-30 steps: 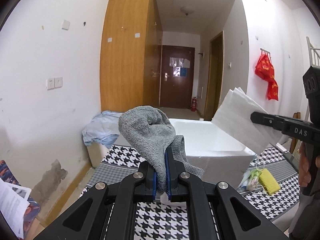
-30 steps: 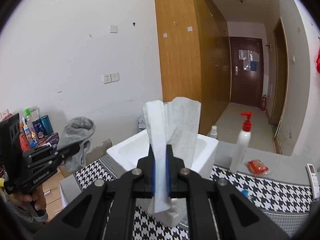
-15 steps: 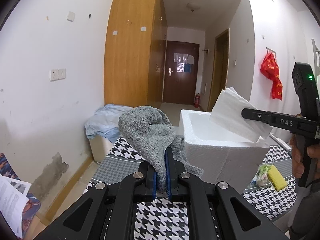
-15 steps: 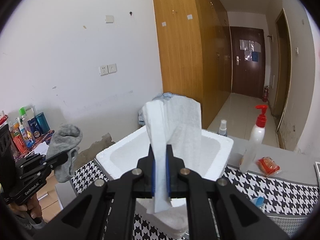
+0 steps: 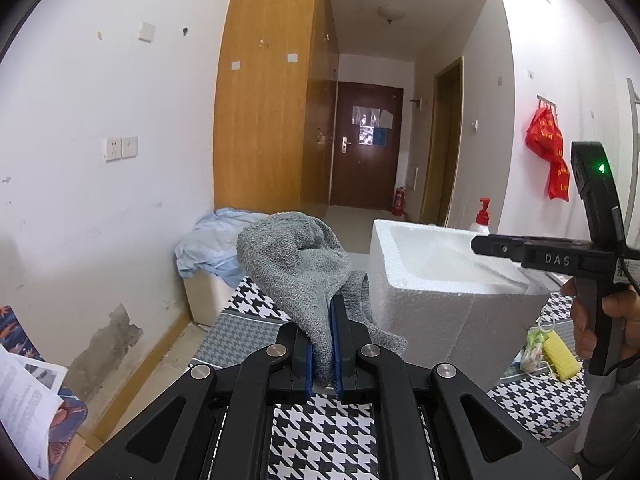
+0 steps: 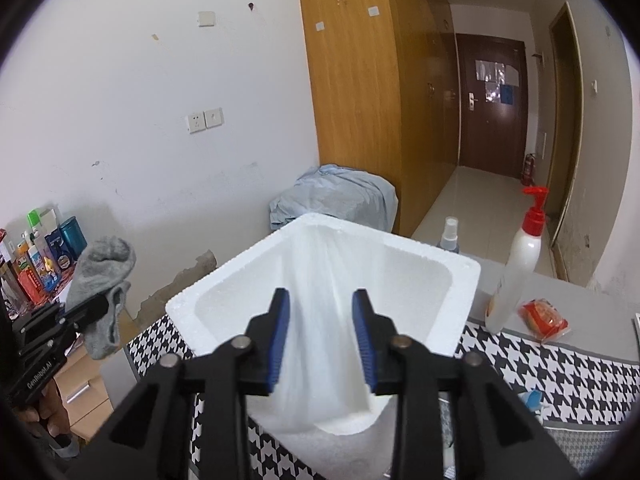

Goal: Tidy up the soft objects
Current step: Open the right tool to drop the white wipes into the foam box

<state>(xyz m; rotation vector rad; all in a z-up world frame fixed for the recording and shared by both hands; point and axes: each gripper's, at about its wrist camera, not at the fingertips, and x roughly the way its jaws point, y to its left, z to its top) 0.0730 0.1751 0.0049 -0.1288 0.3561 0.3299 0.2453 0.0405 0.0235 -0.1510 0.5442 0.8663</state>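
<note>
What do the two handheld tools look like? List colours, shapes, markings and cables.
Both are matte black, pistol-grip tools with angular linkage arms, silver pivot bolts and blue ribbed pads. The right tool reads "DAS", shows a green light and trails a thin black cable. The left tool carries white lettering along its side.

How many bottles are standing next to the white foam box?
2. A white pump bottle with a red top stands just right of the foam box, and a small clear spray bottle stands behind its far right corner. The box could hide others.
</note>
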